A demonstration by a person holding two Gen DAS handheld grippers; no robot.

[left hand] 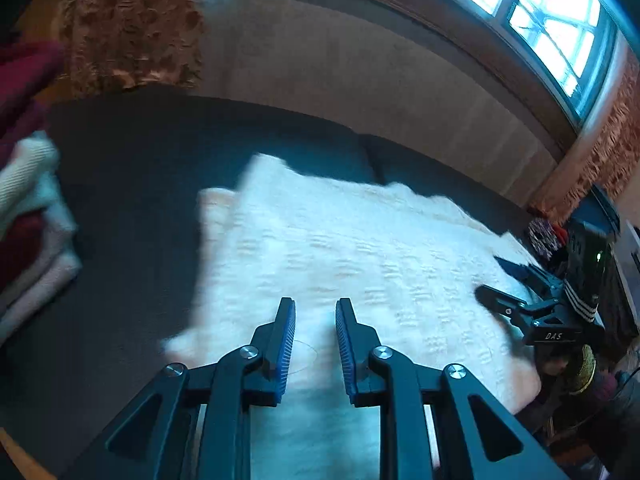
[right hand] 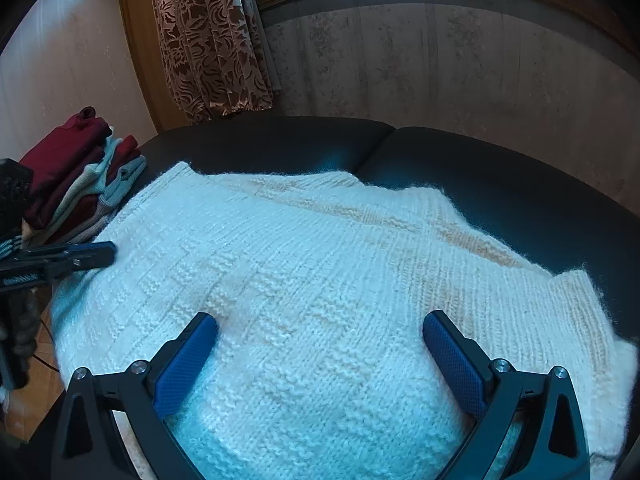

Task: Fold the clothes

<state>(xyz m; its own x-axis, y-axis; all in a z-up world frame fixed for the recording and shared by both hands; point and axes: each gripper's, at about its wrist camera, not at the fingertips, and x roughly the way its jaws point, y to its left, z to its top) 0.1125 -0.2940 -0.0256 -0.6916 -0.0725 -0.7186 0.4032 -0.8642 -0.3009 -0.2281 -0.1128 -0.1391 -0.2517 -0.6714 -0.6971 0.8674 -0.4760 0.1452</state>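
Observation:
A white knitted sweater (right hand: 320,264) lies spread flat on a dark padded table (right hand: 480,184). It shows blurred in the left wrist view as the same sweater (left hand: 340,256). My right gripper (right hand: 320,328) hovers over its near part, wide open, with nothing between the blue pads. My left gripper (left hand: 315,312) stands above the sweater's near edge, its jaws a narrow gap apart and empty. The right gripper (left hand: 496,276) also shows at the right of the left wrist view, and the left gripper (right hand: 108,251) at the left edge of the right wrist view.
A stack of folded dark red and pale clothes (right hand: 80,184) sits at the table's left end, seen also as the same stack (left hand: 28,208). A patterned curtain (right hand: 208,40) and a wall stand behind. A window (left hand: 552,20) is upper right. Wooden floor (right hand: 44,360) lies below left.

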